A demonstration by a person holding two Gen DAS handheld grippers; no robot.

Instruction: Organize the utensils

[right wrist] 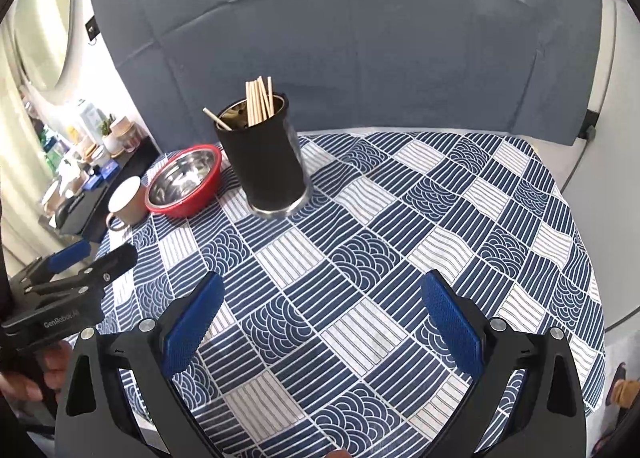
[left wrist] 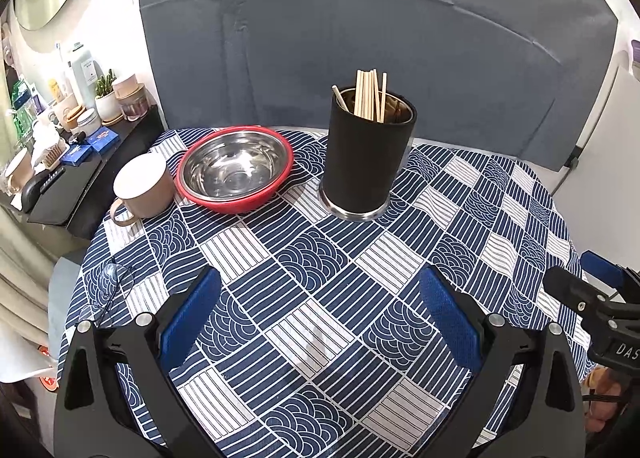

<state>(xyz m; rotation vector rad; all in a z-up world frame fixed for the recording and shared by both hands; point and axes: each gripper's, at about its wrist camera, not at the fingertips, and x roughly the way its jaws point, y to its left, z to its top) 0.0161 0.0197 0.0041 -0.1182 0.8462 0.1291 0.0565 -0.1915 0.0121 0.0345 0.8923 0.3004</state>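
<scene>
A grey padded panel (left wrist: 380,38) backs a round surface (left wrist: 460,218) under a blue-and-white patterned cloth. At the far side stands a black holder (left wrist: 366,162), upright, with the chopsticks (left wrist: 370,96) standing in it as a bunch and one more leaning off to its left rim. Just left of it sits a steel bowl (left wrist: 234,170) with a red rim, and beside that a mug (left wrist: 142,186) close to the surface's left edge. No loose utensil lies on the cloth, so the sorting looks done or nearly so; the bowl appears empty. The left claw (left wrist: 320,318) and right claw (right wrist: 322,316) both hover spread wide over the near half, holding nothing. That near half and the whole right side are bare cloth, giving plenty of room. A cluttered shelf (left wrist: 72,162) crowds the left edge by the mug.
</scene>
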